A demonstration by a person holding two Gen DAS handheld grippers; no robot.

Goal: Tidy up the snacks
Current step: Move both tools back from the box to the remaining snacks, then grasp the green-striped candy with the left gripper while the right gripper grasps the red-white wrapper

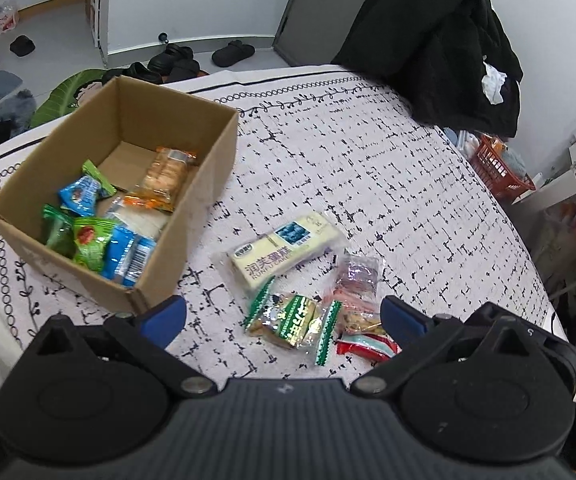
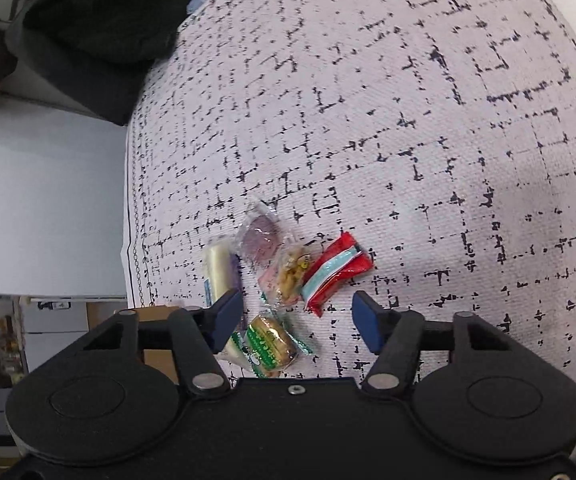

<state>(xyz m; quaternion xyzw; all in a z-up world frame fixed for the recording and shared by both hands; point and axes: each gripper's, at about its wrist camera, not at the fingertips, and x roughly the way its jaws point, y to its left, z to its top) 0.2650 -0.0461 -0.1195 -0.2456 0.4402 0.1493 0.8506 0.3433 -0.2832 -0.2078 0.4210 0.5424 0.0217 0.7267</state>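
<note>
The loose snacks, among them a red packet (image 2: 338,271) and a pale cake bar (image 1: 284,254), lie on the patterned worktop (image 1: 388,168) at three o'clock from the cardboard box (image 1: 192,184). They look light, crinkly and slippery; pinching mid-body seems best. Left tool (image 1: 284,312) and right tool (image 2: 297,314) both stand apart, empty. A black coat (image 1: 432,32) sits at twelve o'clock.

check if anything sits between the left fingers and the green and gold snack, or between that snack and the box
Nothing visible does. The left gripper is open above the green and gold snack, with only bare tablecloth around it. Toward the cardboard box lies open cloth; the yellow cake pack sits farther back, off that line. The box's near wall must be cleared.
</note>
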